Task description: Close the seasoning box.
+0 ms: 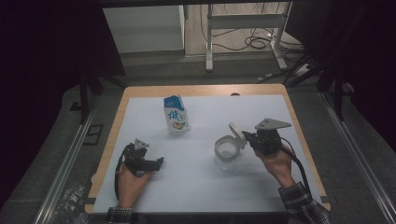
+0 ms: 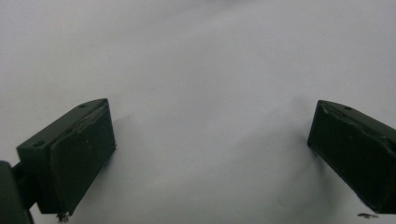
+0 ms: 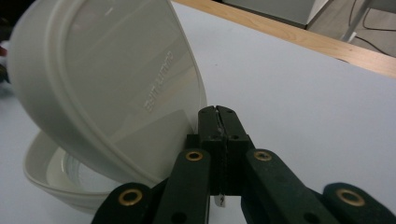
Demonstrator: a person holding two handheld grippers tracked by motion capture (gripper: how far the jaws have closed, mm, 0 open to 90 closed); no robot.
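The surface [image 1: 205, 186], covered by a white sheet over a wooden top, carries two things well apart: a blue-and-white milk carton [image 1: 176, 115] standing toward the far side, and a clear plastic container [image 1: 227, 153] right of the middle, near the right hand. The container's white lid [image 1: 237, 132] stands tilted up over its far right edge, and the right tongs [image 1: 247, 139] are pressed together on the lid's rim; in the right gripper view the jaws meet flush with the lid's edge [image 3: 187, 116] pinched at their left side, the open tub [image 3: 56, 179] just below. The left tongs [image 1: 156, 163] rest low on the bare sheet at the left, jaws standing wide apart with nothing between them. The grip looks thin: only a sliver of rim is caught, so a quick pull or twist could let the lid slip free and fall back on the tub. If the lid is hinged or still catches, lifting it may drag or tip the light container, since the left tongs are not steadying it.
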